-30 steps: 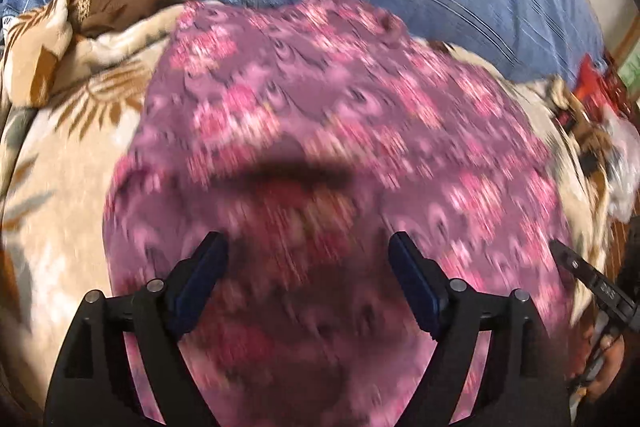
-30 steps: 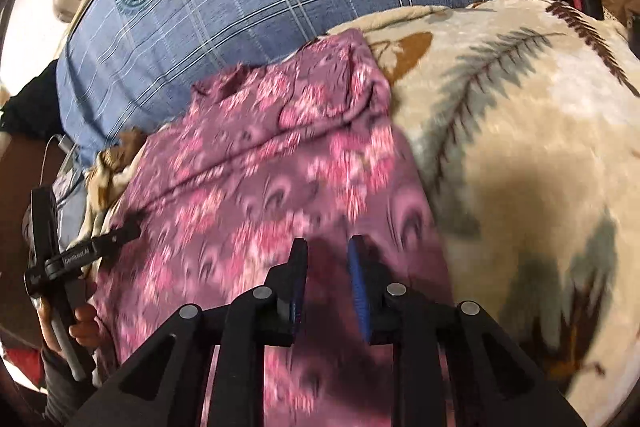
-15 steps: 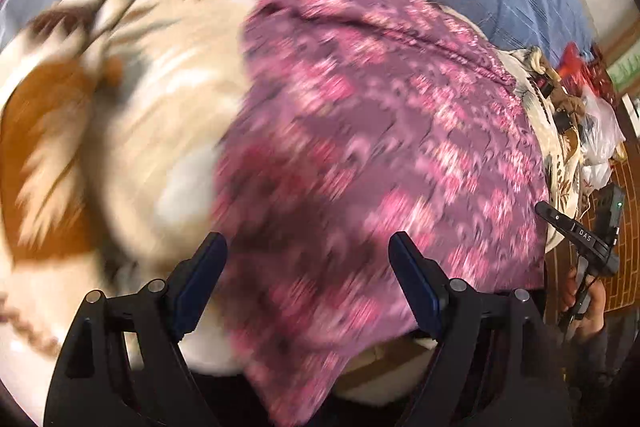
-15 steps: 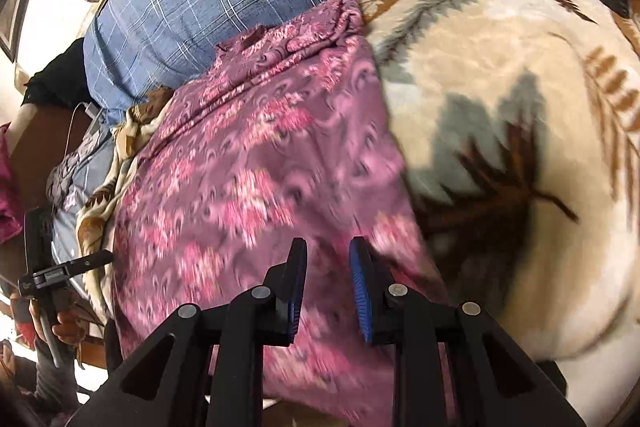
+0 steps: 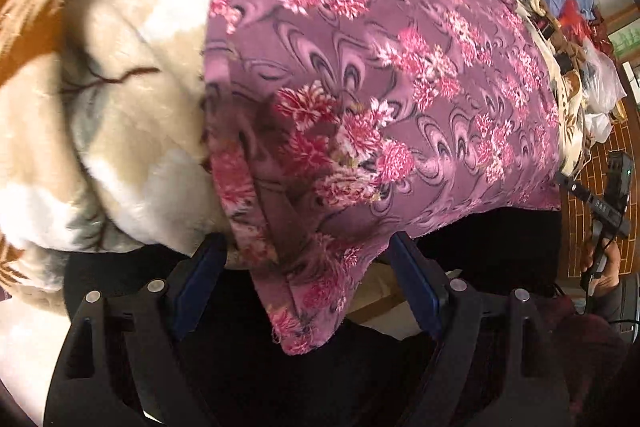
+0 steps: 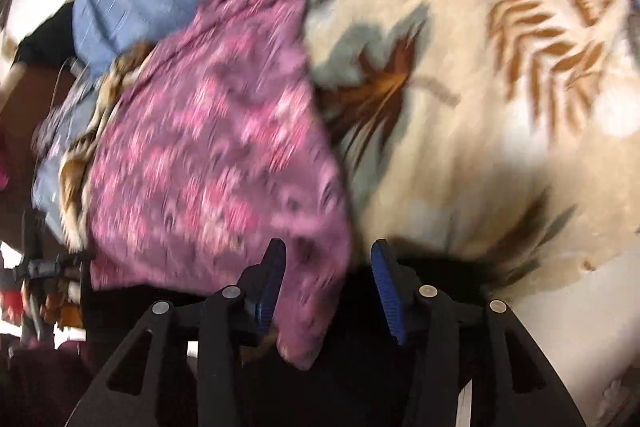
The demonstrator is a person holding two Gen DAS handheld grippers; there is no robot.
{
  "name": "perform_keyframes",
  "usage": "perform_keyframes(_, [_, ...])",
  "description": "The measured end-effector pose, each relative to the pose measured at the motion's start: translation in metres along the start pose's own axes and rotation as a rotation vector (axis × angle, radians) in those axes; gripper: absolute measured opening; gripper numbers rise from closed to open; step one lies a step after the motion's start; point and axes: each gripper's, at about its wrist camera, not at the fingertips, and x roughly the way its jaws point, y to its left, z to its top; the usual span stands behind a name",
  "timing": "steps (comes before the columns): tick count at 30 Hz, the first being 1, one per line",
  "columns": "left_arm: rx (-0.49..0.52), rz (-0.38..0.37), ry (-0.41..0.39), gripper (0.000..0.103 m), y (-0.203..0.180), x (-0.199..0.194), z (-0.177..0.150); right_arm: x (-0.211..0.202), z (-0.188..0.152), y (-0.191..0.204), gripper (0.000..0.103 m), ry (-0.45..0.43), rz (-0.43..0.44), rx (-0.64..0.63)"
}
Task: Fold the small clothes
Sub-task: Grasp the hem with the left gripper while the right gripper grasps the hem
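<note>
The purple flowered cloth (image 5: 380, 99) is lying flat, not folded yet. The left gripper (image 5: 308, 279) is spread wide around one corner; the right gripper (image 6: 328, 283) is opening around the other corner, pinching nothing.

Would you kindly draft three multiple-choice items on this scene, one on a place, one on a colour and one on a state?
1. Where does the floral garment lie?
A. on the cream leaf-print blanket, its near corner hanging over the edge
B. on a wooden chair
C. inside a basket

2. What colour is the garment's ground?
A. green
B. purple with pink flowers
C. plain white

3. How do the left tongs stand?
A. clamped flat on the blanket
B. shut with nothing between them
C. open, the garment's hanging corner between the fingers

Answers: 1 A, since the garment lies spread over the blanket and its corner droops past the edge; 2 B, since the cloth shows purple swirls and pink blooms; 3 C, since both blue pads stand clear on either side of the corner.
</note>
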Motion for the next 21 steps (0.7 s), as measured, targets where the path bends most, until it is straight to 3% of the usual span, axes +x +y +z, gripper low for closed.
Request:
perform_keyframes(3, [0.012, 0.005, 0.008, 0.083, -0.005, 0.004, 0.001, 0.018, -0.005, 0.019, 0.047, 0.079, -0.017, -0.135])
perform_keyframes(4, [0.020, 0.013, 0.005, 0.072, -0.006, 0.004, 0.000, 0.024, -0.007, 0.028, 0.044, 0.095, -0.061, -0.206])
perform_keyframes(5, [0.028, 0.018, 0.010, 0.060, -0.008, 0.005, -0.002, 0.026, -0.008, 0.032, 0.041, 0.103, -0.078, -0.246])
perform_keyframes(6, [0.037, 0.014, 0.028, 0.024, -0.008, 0.008, -0.001, 0.029, -0.008, 0.036, 0.020, 0.113, -0.084, -0.276])
perform_keyframes(7, [0.032, 0.003, 0.060, 0.007, -0.006, 0.013, -0.002, 0.030, -0.007, 0.037, 0.005, 0.131, -0.069, -0.284])
perform_keyframes(11, [0.035, -0.043, 0.042, 0.006, -0.005, 0.006, -0.006, 0.017, -0.004, 0.038, 0.005, 0.094, 0.004, -0.279])
perform_keyframes(17, [0.125, -0.238, -0.076, 0.005, -0.018, -0.032, 0.001, -0.007, 0.012, 0.035, 0.005, -0.010, 0.165, -0.189])
perform_keyframes(21, [0.125, -0.307, -0.133, 0.005, -0.014, -0.044, 0.018, -0.017, 0.027, 0.031, 0.005, -0.099, 0.266, -0.105])
